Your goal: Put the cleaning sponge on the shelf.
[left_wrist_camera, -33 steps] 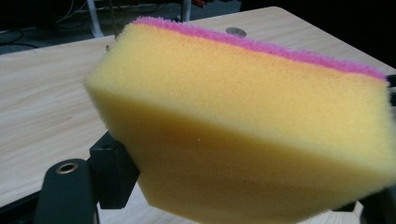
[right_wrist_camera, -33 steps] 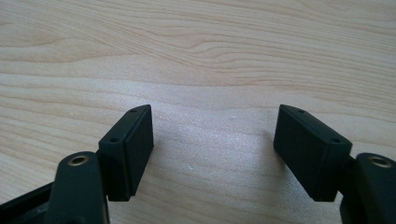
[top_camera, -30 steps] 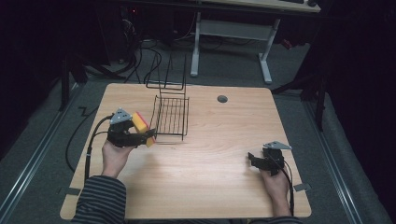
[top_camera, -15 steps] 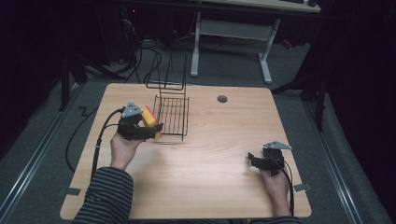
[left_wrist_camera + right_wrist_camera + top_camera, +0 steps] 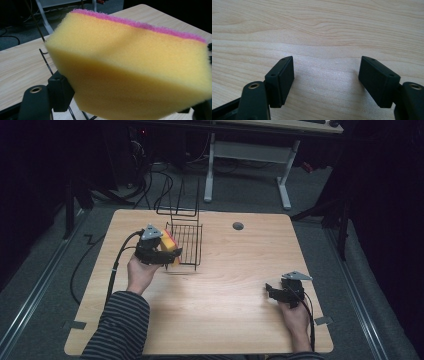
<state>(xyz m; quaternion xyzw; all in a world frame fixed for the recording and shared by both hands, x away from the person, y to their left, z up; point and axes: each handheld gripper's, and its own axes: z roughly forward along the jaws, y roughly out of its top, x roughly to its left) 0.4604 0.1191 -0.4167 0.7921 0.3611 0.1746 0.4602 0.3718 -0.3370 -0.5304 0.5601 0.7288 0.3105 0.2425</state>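
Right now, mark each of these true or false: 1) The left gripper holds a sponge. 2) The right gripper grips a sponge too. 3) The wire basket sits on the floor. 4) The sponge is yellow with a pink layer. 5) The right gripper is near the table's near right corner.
1) True: the left gripper is shut on the sponge.
2) False: the right gripper is open, with bare table between its jaws.
3) False: the wire basket stands on the table.
4) True.
5) True.
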